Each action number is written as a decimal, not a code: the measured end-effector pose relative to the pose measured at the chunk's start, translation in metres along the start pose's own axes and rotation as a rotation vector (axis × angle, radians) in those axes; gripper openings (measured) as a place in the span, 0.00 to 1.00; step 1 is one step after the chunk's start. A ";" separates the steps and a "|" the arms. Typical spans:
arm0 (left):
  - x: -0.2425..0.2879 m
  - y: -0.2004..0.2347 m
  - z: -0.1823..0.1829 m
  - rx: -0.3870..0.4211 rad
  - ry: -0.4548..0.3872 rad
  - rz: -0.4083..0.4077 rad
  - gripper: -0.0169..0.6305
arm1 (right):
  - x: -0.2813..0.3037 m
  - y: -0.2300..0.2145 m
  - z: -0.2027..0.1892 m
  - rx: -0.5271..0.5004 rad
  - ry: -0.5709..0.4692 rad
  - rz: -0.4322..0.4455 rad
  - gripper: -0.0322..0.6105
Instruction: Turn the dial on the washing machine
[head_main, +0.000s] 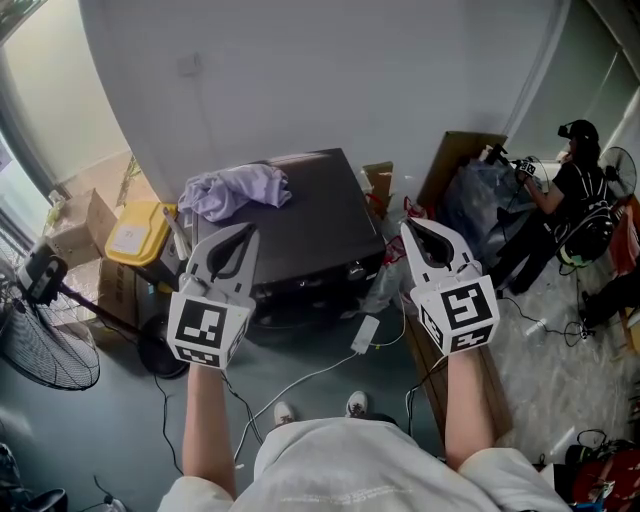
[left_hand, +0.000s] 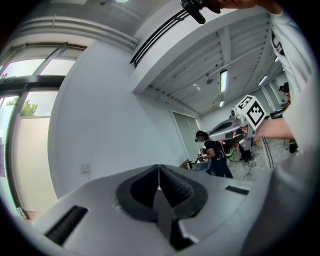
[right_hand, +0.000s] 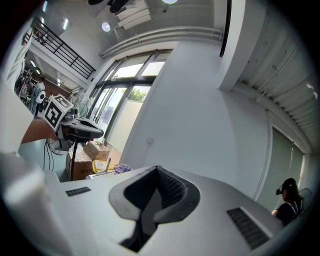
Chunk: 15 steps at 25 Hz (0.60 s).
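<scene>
The washing machine (head_main: 318, 222) is a dark box below me against the white wall, with a crumpled lavender cloth (head_main: 236, 190) on its lid. A small round knob (head_main: 355, 270) shows on its front panel. Both grippers are held level above it, pointing at the wall and touching nothing. My left gripper (head_main: 243, 232) hangs over the machine's left front, jaws shut and empty (left_hand: 159, 167). My right gripper (head_main: 408, 229) hangs off the machine's right front corner, also shut and empty (right_hand: 157, 169). Each gripper view shows mostly bare wall; the right one catches the lavender cloth (right_hand: 121, 169).
A yellow bin (head_main: 140, 232) and cardboard boxes (head_main: 76, 226) stand left of the machine, with a floor fan (head_main: 45, 350) nearer. Cables (head_main: 300, 385) and a white adapter (head_main: 364, 335) lie on the floor in front. A person (head_main: 575, 190) works at the right by bags and a cardboard sheet (head_main: 455, 160).
</scene>
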<state>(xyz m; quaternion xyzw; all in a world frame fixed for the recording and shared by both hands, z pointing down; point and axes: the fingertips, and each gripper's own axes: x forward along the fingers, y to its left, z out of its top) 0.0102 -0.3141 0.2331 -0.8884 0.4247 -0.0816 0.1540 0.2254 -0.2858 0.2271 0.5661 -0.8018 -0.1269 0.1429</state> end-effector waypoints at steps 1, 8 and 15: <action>0.000 0.000 0.000 0.000 0.000 -0.001 0.05 | 0.000 0.000 0.000 0.008 -0.003 0.002 0.07; -0.003 0.002 -0.001 -0.004 -0.002 -0.003 0.05 | -0.001 0.001 -0.002 0.005 0.004 -0.006 0.07; -0.001 0.003 -0.007 -0.012 0.001 -0.012 0.05 | 0.000 0.004 -0.004 -0.010 0.017 -0.012 0.07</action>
